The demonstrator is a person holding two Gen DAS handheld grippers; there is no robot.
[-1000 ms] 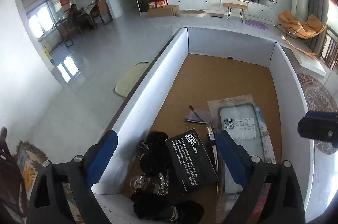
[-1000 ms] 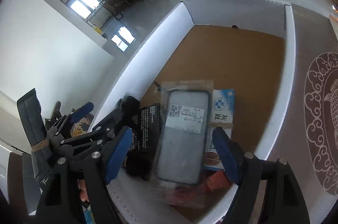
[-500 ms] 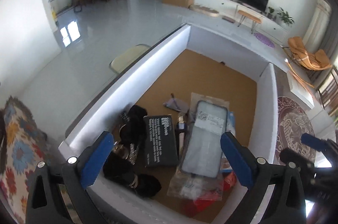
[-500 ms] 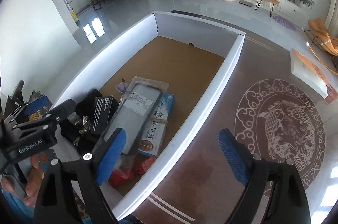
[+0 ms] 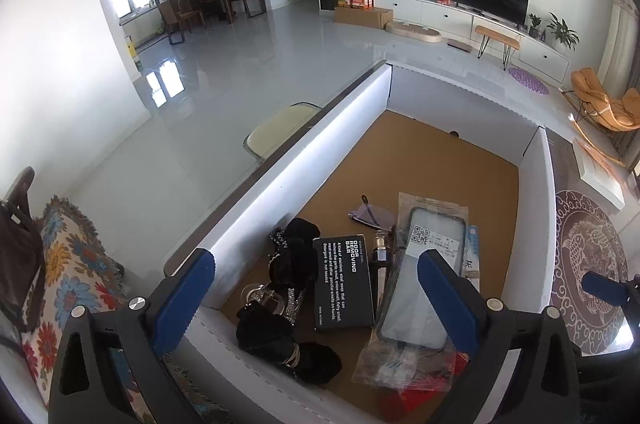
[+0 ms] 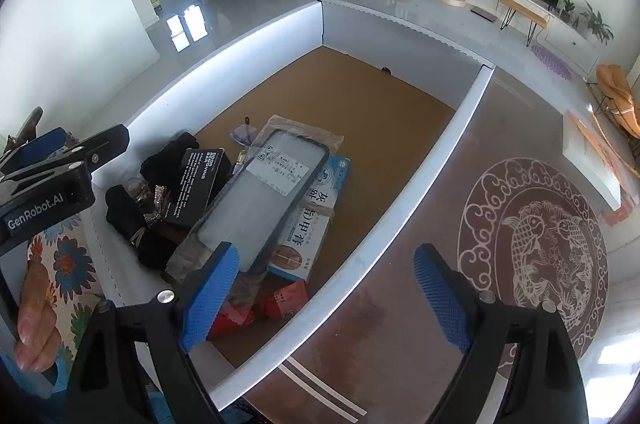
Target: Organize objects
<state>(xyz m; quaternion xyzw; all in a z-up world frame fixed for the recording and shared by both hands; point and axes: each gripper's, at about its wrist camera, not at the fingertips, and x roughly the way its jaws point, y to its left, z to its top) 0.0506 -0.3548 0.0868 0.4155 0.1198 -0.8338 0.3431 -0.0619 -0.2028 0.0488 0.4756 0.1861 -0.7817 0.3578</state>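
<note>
Both grippers, left gripper (image 5: 316, 294) and right gripper (image 6: 324, 290), have lifted off the clear-bagged phone case (image 6: 264, 202) in the white cardboard box (image 6: 440, 144), lower centre; jaws apart, empty; placement looks done.

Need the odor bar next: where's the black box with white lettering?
In both views the black box lies in the white tray's near-left part, between the black sparkly accessories and the bagged phone case.

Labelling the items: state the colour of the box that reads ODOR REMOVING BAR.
Black box with white lettering, clearest in the left wrist view.
</note>
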